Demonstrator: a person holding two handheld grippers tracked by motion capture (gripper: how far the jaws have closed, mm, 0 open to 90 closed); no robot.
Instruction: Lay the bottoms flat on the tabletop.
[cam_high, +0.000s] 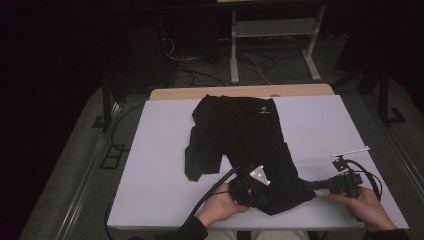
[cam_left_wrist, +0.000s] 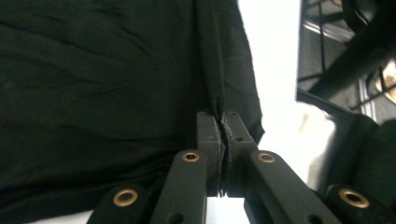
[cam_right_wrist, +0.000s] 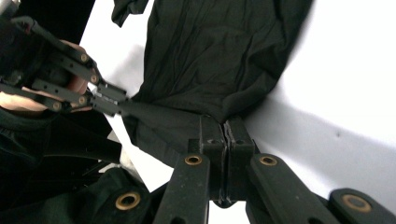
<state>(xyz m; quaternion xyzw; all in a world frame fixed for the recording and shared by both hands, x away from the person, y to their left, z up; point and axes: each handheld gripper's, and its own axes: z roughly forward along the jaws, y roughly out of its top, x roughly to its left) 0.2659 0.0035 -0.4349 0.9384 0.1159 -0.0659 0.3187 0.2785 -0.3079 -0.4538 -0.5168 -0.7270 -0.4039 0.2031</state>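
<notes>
Black shorts lie spread on the white counter, waistband toward the far edge with a small white logo near it, the two legs running toward the person. One leg ends short on the left; the other reaches the near edge, between the two hands.

Left gripper: fingers closed tight on a pinched ridge of fabric at the near leg's hem, as the left gripper view shows. Right gripper: fingers likewise clamped on the hem corner, cloth drawn taut from there across to the other gripper, seen at the left of that view.

Judgement: grasp stage is done, both corners of one leg hem secured; the fold or lift of that leg looks like the step in hand. Next move probably calls for raising both hands together, keeping the hem stretched between them, and carrying it toward the waistband without dragging the rest of the garment.

Hard to read: black cloth on black fingers hides the exact grip point in the high view. How many layers each pinch holds cannot be told. A small white-and-black bracket sits on the counter right of the shorts; its purpose is unclear. Surroundings beyond the counter are dark.
</notes>
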